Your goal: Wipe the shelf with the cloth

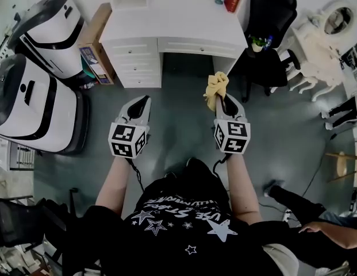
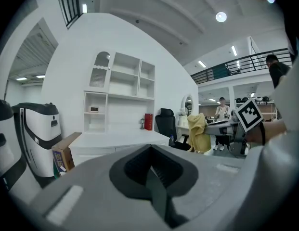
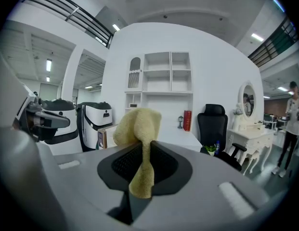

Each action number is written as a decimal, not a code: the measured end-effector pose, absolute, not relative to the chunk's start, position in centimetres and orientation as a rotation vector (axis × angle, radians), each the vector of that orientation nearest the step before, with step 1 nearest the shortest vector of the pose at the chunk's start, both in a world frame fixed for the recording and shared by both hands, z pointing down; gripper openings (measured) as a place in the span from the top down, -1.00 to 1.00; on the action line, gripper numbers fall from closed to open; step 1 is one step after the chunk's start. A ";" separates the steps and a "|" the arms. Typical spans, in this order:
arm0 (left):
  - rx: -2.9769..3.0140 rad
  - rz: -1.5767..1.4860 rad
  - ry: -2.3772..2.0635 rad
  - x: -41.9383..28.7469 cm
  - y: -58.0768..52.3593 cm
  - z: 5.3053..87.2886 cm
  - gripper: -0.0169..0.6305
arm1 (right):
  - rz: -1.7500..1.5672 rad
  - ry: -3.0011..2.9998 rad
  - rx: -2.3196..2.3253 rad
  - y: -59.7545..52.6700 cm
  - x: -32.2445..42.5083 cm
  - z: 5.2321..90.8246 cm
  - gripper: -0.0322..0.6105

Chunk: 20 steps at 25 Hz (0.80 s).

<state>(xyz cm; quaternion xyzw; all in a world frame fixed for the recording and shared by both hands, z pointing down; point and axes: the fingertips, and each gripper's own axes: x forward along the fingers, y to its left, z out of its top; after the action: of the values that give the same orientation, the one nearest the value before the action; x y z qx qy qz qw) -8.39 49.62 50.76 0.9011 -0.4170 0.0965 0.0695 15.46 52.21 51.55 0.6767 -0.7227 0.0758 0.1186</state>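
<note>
From above, the head view shows only the flat top of the white desk (image 1: 172,16) far ahead. The gripper views show the shelf unit (image 3: 163,76) standing on it, with open compartments. The yellow cloth (image 3: 138,124) is pinched in the right gripper (image 3: 144,150) — bunched in a soft lump above the jaws, with a tail hanging below, well apart from the shelf unit. The left gripper (image 2: 150,153) has its jaws pressed together on nothing.
</note>
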 end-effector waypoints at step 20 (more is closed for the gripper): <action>2.699 0.321 -1.370 -2.2 27.3 49.5 0.95 | 0.277 -2.232 1.968 27.4 23.2 51.7 0.67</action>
<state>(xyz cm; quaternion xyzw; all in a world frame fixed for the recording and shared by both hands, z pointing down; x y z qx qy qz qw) -2.19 27.32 49.54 0.8857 -0.4495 0.1052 0.0487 23.22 27.39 51.73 0.6567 -0.7446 0.0924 0.0765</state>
